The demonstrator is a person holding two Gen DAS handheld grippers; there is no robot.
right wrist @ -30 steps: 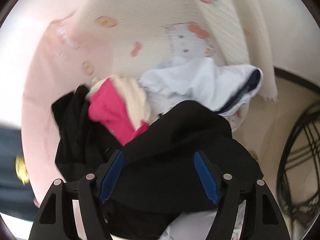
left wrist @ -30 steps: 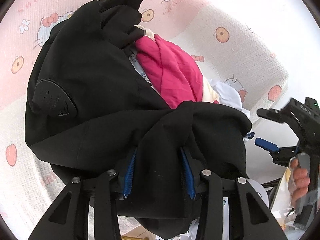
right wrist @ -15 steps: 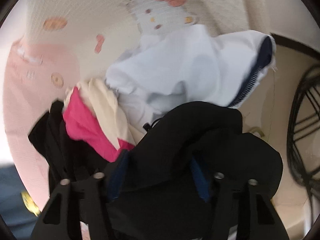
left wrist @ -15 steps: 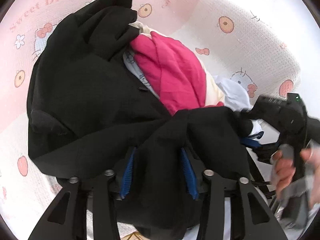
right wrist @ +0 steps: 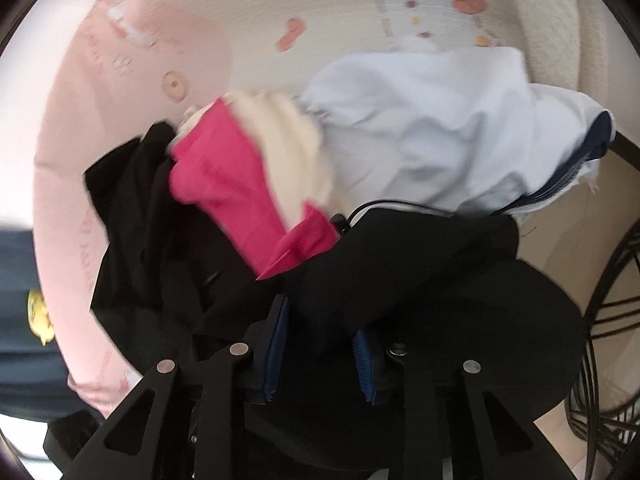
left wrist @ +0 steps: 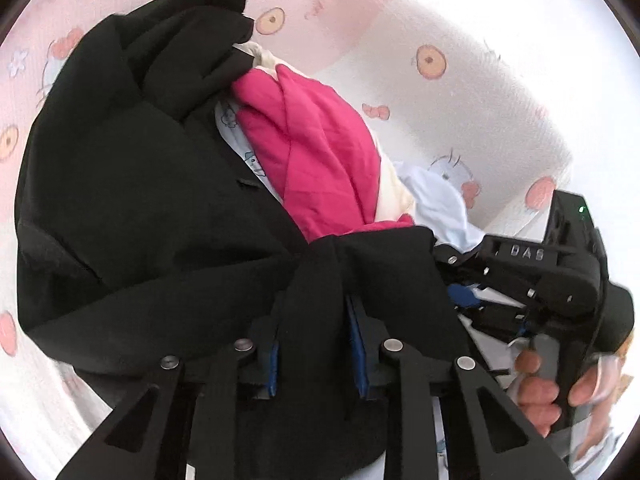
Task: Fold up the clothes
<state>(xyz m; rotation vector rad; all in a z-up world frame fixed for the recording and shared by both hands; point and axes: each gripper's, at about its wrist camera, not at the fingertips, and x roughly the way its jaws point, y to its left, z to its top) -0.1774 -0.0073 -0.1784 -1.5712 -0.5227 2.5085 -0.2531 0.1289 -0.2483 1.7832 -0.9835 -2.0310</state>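
Left wrist view: your black garment (left wrist: pixel 132 216) lies crumpled on the pink blanket (left wrist: pixel 472 92), nothing folded yet. Left tool (left wrist: pixel 316 344) and right tool (right wrist: pixel 320 344) are each closing on a bunched fold of it. Pink garment (left wrist: pixel 320 160) waits. Blanket reads, probably, "Sweet Dream"; the right tool's body, "DAS".

Jacket (left wrist: pixel 132 208) lies left of bunched shirt (left wrist: pixel 316 160).
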